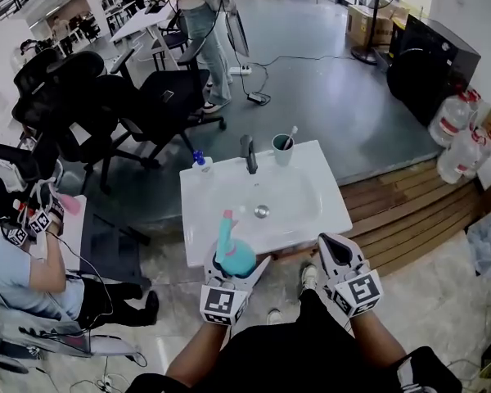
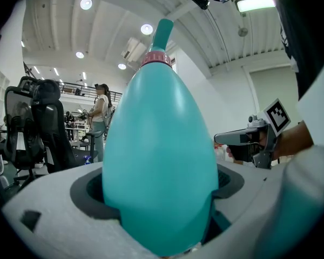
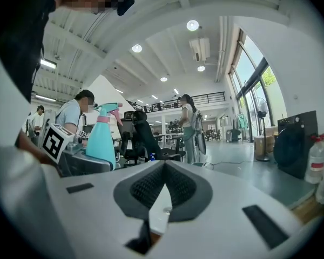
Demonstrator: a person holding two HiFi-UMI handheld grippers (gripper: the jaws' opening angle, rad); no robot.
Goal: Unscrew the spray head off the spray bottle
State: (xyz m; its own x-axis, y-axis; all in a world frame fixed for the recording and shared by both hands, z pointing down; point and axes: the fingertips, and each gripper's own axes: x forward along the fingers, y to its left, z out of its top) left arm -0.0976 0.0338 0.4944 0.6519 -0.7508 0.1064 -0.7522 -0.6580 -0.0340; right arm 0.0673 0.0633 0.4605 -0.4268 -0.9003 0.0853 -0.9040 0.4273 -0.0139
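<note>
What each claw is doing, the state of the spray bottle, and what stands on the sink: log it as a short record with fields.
left claw: shut on the body of the teal spray bottle, which is held upright
right claw: shut, nothing between its jaws, apart from the bottle
spray head: on the bottle above a pink collar, not unscrewed
sink: white basin just beyond both claws
on the sink's far rim: faucet, green cup holding a toothbrush, small blue-capped bottle
</note>
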